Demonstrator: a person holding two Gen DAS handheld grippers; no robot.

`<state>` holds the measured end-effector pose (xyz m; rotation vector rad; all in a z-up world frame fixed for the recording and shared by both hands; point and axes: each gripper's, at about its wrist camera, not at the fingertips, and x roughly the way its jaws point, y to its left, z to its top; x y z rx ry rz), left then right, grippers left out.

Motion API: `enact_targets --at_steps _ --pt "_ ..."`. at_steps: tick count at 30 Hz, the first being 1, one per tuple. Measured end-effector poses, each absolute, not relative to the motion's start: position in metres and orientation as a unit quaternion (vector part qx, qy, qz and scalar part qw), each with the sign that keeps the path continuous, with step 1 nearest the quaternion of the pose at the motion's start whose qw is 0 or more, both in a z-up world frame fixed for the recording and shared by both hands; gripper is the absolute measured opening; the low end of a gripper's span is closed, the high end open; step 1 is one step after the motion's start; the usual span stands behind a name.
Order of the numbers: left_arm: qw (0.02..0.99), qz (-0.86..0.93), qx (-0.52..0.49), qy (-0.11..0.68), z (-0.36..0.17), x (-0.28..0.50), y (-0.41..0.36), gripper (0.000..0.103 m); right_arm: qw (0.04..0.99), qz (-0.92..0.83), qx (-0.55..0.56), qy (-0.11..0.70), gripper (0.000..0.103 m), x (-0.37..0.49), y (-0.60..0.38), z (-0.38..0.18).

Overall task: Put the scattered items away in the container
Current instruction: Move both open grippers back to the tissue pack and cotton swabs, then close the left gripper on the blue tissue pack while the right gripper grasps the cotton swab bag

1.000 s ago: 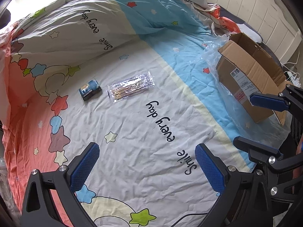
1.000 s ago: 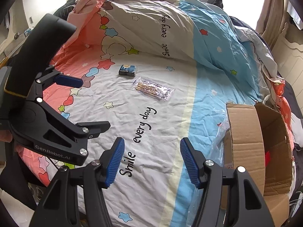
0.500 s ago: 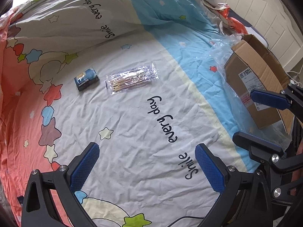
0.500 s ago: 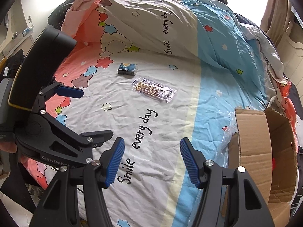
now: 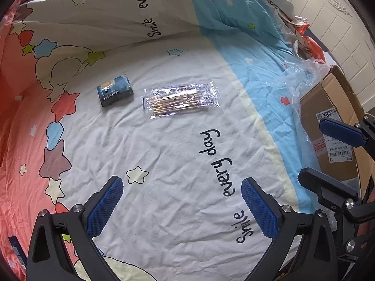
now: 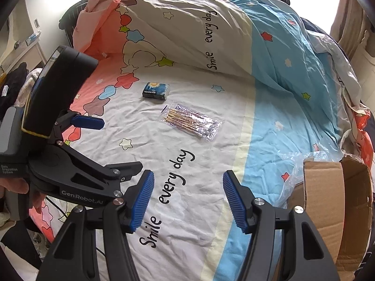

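A small dark blue packet (image 5: 115,90) lies on the bedsheet, left of a clear plastic bag of thin sticks (image 5: 181,100). Both also show in the right wrist view, the packet (image 6: 155,90) and the bag (image 6: 191,121). An open cardboard box (image 5: 332,126) stands at the right, also in the right wrist view (image 6: 332,210). My left gripper (image 5: 181,207) is open and empty, above the sheet well short of the items. My right gripper (image 6: 187,201) is open and empty, left of the box.
A folded quilt (image 5: 105,11) rises behind the items. Crumpled clear plastic (image 5: 302,79) lies against the box. A white headboard (image 5: 328,18) stands at the far right. The left gripper shows at the left of the right wrist view (image 6: 70,140).
Both grippers have moved forward over the bed toward the packet and the bag, which now look nearer. Both stay open.
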<state>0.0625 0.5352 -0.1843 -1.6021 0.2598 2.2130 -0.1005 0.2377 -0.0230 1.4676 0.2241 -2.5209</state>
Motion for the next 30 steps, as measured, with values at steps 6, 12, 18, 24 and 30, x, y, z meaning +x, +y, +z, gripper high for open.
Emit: enact_targets --at_steps 6,12,18,24,30 --pt "0.196 0.793 -0.569 0.091 -0.19 0.052 0.53 0.103 0.113 -0.855 0.501 0.074 0.057 -0.116 0.237 -0.029" --pt "0.192 0.792 -0.572 0.088 -0.198 0.04 0.525 0.103 0.118 -0.851 0.506 0.077 0.057 -0.131 0.234 -0.038" --pt "0.186 0.791 -0.574 0.097 -0.206 0.029 0.519 0.103 0.123 -0.849 0.508 0.076 0.057 -0.147 0.229 -0.047" --pt "0.179 0.796 -0.571 0.093 -0.209 0.018 0.512 0.103 0.133 -0.847 0.508 0.083 0.057 -0.159 0.222 -0.053" --pt "0.161 0.803 -0.569 0.074 -0.213 0.002 0.503 0.103 0.133 -0.844 0.514 0.083 0.057 -0.171 0.222 -0.062"
